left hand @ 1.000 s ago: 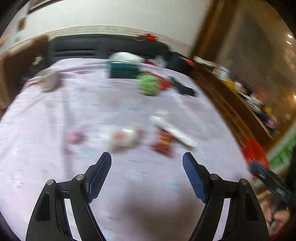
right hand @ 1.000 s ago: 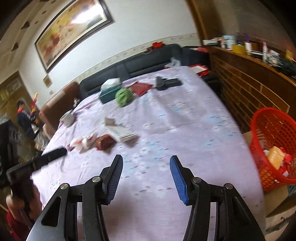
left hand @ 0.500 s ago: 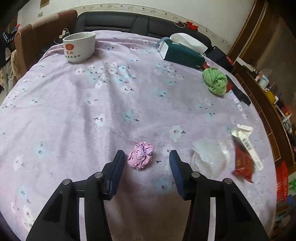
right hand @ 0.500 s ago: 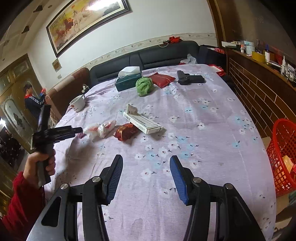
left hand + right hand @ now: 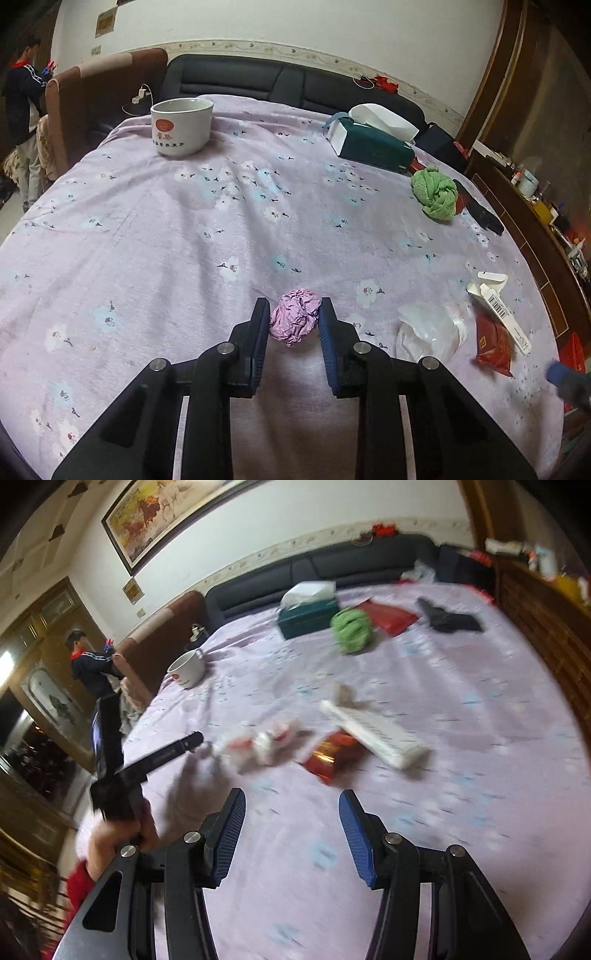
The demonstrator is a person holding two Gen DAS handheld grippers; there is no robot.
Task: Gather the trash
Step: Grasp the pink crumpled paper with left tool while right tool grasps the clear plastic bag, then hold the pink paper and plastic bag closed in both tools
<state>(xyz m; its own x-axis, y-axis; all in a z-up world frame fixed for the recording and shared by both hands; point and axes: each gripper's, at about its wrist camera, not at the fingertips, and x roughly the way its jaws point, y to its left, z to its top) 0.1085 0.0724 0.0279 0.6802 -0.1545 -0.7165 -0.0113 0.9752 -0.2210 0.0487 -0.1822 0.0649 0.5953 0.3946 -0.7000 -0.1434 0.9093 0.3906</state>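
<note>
The left claw (image 5: 291, 321) is clamped on the crumpled pink paper ball (image 5: 294, 320), which sits on the floral-clothed worktop (image 5: 184, 236) between both pads. The right claw (image 5: 291, 834) hovers half open (nothing between its pads) just short of the red wrapper (image 5: 334, 753).

My left gripper (image 5: 291, 317) has dropped to the bedspread and clamped its jaws onto the pink paper ball (image 5: 294, 320); my right gripper (image 5: 291, 830) has swung toward the wrappers
</note>
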